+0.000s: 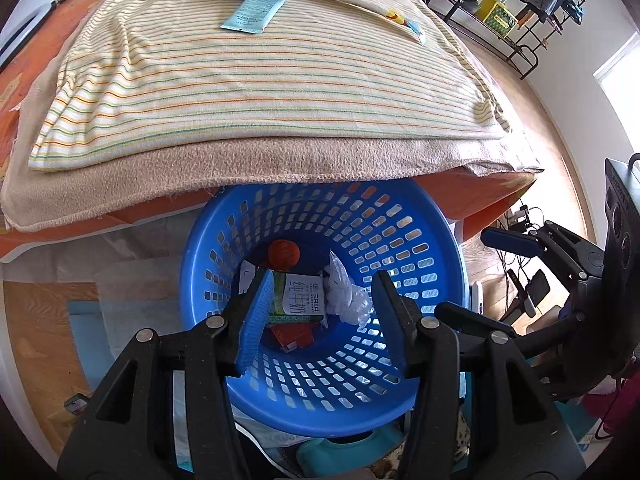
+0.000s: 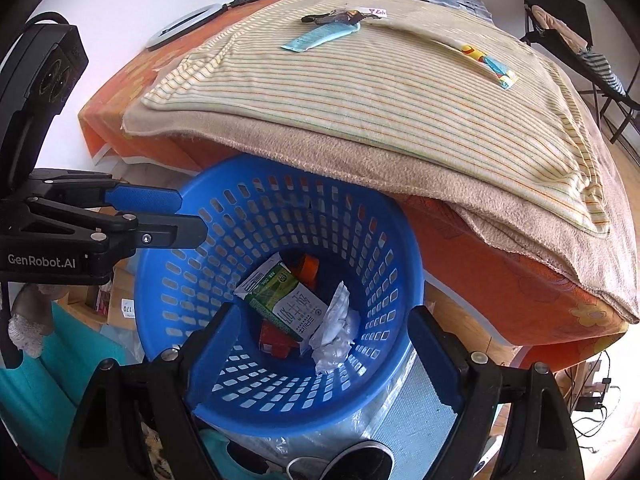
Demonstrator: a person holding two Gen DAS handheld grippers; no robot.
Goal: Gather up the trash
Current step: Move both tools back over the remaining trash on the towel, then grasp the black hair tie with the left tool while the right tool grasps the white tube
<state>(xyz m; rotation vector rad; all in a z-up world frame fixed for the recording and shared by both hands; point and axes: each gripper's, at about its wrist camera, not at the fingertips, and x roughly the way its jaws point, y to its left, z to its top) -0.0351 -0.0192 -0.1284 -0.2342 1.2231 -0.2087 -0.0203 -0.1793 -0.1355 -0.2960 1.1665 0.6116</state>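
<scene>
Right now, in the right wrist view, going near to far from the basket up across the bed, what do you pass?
Blue basket holding the crumpled white paper and green carton → tan blanket edge → striped cloth → light blue packet → dark wrapper.

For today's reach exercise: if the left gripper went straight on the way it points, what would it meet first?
Probably the green-and-white carton lying in the blue basket, with crumpled plastic beside it. The left gripper is open and empty; depth is unclear.
</scene>
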